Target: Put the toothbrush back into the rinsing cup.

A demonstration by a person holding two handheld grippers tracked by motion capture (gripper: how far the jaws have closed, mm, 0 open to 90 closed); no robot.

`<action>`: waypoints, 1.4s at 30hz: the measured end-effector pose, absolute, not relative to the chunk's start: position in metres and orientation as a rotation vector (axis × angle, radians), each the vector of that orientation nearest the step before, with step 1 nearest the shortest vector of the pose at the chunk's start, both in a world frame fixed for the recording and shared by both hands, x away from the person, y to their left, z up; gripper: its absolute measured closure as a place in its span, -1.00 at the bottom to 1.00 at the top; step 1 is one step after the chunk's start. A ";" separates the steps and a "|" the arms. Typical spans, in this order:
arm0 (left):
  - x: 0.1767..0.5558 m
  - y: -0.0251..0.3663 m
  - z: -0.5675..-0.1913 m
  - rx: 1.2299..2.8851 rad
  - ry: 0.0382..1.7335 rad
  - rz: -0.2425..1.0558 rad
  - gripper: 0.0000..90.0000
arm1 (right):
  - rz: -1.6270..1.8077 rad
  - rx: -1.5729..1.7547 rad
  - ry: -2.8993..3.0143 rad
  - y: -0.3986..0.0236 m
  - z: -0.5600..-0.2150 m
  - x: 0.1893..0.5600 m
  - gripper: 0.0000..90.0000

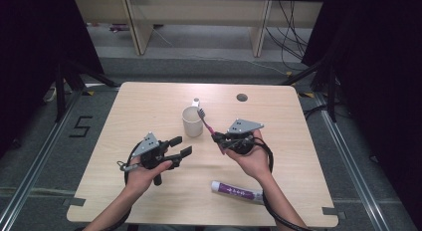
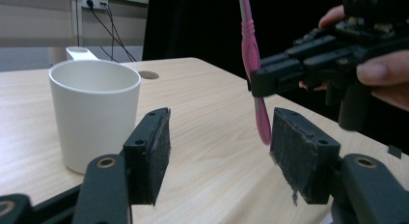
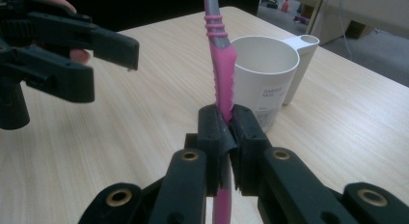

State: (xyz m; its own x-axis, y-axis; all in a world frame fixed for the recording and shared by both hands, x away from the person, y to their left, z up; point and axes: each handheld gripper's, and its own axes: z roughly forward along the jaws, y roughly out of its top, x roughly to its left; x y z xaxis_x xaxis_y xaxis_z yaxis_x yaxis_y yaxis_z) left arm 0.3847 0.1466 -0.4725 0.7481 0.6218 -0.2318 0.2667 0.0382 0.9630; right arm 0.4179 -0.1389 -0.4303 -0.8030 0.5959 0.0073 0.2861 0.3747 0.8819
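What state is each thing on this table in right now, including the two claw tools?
Toothbrush: clamped in the right claw, bristle end raised beside the mug.
Mug: upright, looks empty.
Toothpaste tube: lying flat near the table's front edge, untouched.
Left claw: open, holding nothing.
Right claw: shut on the toothbrush handle.

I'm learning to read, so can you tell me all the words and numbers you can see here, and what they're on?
"5" is marked on the floor left of the table.
The label on the white mug has two short lines of print, too blurred to read for sure.
The purple toothpaste tube has white lettering, too small to read.
The pink toothbrush shows no words.
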 end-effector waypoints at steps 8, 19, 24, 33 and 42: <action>0.392 0.141 -0.453 1.523 0.721 0.321 -0.06 | 1.440 0.760 2.257 -0.136 -0.439 0.412 0.87; 0.403 0.120 -0.429 1.518 0.684 0.322 0.05 | 1.534 0.804 2.169 -0.129 -0.443 0.401 0.87; 0.405 0.115 -0.426 1.516 0.676 0.320 0.12 | 1.552 0.784 2.153 -0.128 -0.443 0.401 0.87; 0.408 0.104 -0.425 1.495 0.677 0.294 0.38 | 1.558 0.846 2.127 -0.123 -0.444 0.396 0.87; 0.411 0.101 -0.428 1.503 0.673 0.302 0.71 | 1.579 0.797 2.137 -0.118 -0.445 0.398 0.87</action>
State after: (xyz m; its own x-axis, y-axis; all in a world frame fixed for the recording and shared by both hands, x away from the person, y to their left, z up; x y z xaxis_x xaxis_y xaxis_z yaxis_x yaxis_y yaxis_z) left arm 0.4108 0.1007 -0.4276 0.7857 0.5778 -0.2212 0.2190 0.0746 0.9729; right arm 0.3979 -0.1182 -0.4451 -0.7737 0.6324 0.0390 0.2230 0.2142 0.9510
